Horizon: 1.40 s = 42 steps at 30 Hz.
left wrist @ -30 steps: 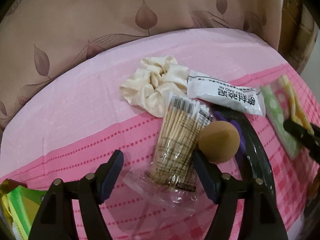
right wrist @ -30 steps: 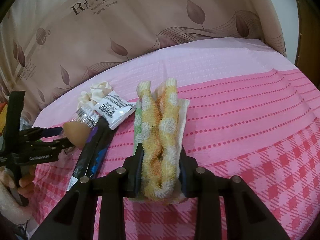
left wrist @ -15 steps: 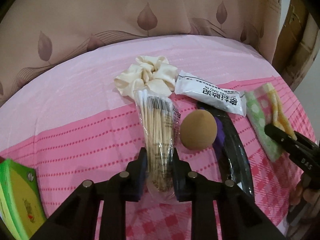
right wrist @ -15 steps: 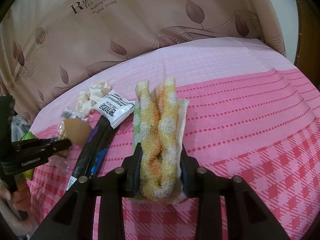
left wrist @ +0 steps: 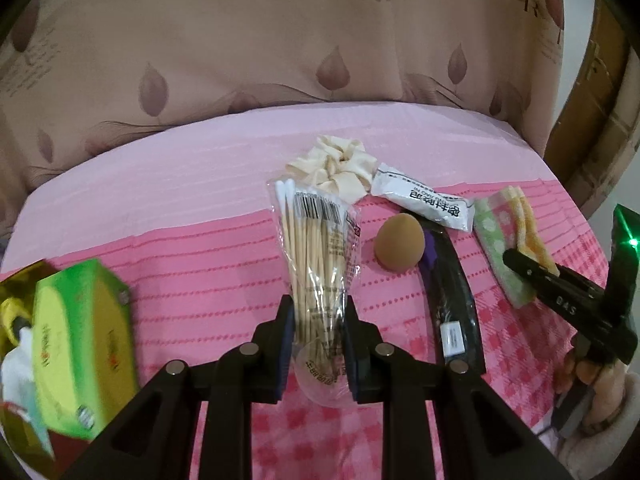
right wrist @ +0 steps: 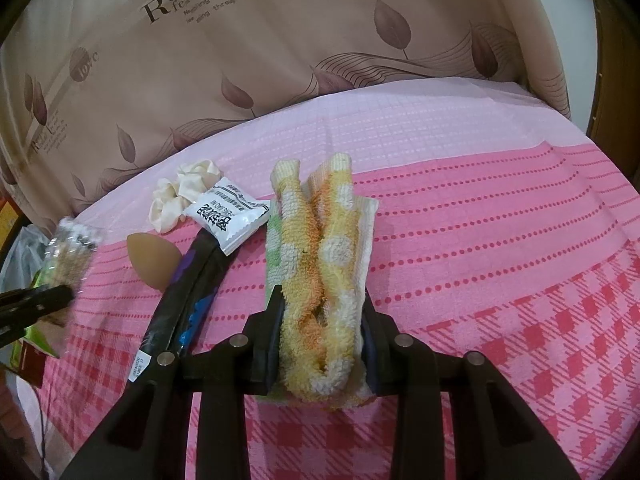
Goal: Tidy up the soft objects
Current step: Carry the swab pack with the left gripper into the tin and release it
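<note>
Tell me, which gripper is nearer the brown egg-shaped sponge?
Left. The left gripper holds the cotton-swab pack right beside the sponge; the right gripper clamps the towel farther off.

The white packet (right wrist: 228,216) has black writing, and I can read "FENG JIAO NI" on it, upside down. The brown curtain (right wrist: 280,52) has a big "Ro" with small words beside it. The right gripper (left wrist: 520,266) says "04S" on its arm. The cotton swab bag (left wrist: 318,248) has a barcode.
</note>
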Motion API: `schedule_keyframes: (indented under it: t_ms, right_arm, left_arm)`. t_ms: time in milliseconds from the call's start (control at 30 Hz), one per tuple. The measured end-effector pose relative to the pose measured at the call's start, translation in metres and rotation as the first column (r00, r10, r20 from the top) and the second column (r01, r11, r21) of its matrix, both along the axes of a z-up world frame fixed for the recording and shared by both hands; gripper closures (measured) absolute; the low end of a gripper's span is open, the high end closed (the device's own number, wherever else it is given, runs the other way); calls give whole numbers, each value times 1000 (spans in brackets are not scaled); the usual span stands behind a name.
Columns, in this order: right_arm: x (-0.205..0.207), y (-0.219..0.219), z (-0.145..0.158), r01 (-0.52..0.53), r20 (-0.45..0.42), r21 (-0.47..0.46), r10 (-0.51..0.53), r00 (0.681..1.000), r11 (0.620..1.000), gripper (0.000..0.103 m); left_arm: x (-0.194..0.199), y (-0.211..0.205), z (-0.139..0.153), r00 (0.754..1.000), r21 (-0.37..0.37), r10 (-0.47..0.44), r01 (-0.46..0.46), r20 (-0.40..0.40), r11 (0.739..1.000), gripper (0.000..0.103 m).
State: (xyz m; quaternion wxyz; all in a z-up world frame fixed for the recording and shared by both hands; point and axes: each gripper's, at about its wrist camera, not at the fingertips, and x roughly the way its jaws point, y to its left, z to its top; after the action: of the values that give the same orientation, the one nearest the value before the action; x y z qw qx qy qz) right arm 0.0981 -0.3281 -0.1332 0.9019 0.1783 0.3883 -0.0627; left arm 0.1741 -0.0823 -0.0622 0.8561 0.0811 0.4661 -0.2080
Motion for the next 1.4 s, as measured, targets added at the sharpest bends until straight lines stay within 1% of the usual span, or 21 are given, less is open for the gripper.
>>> schedule_keyframes:
  t_ms: [167,333,433,667,867,967,1100,1233,1400]
  right_arm:
    - [0,1,0,0,-2,-10,0,1000,1000,72]
    - [0,3,1,-1,-5,-29,1,1000,1000,72]
    - [0,5,1,-2,-6,-39,1,1000,999,72]
    - [1,9,2,-3,-12,-71,2,1000,997,72]
    - [2,14,4,-12,-20,-114,10,1000,993,72]
    - [2,14,4,-13,-23,-121,11,1000,993,72]
    - [2,16,4,-14,-25,-133,11,1000,991,72]
    - [4,18,4,-17,-30,-151,13,999,988,72]
    - [3,20,4,-20,-33,-169,15,999,985,72]
  left_arm:
    - [-13,19,14,999,-19,49,-49,-1,999,81]
    - [-23,40,28,995,-16,94,-94,25,995,81]
    - [-28,56,36,992,-21,124,-123,32,992,81]
    - [-35,99,45,979,-10,199,-199,41,980,81]
    - [-35,147,52,959,10,280,-281,50,960,81]
    - [-34,170,57,943,12,327,-328,65,944,81]
    - [-31,202,66,915,14,395,-397,88,918,81]
    - [-30,224,71,896,27,432,-437,105,899,81]
    - [-25,248,71,881,41,459,-466,115,884,81]
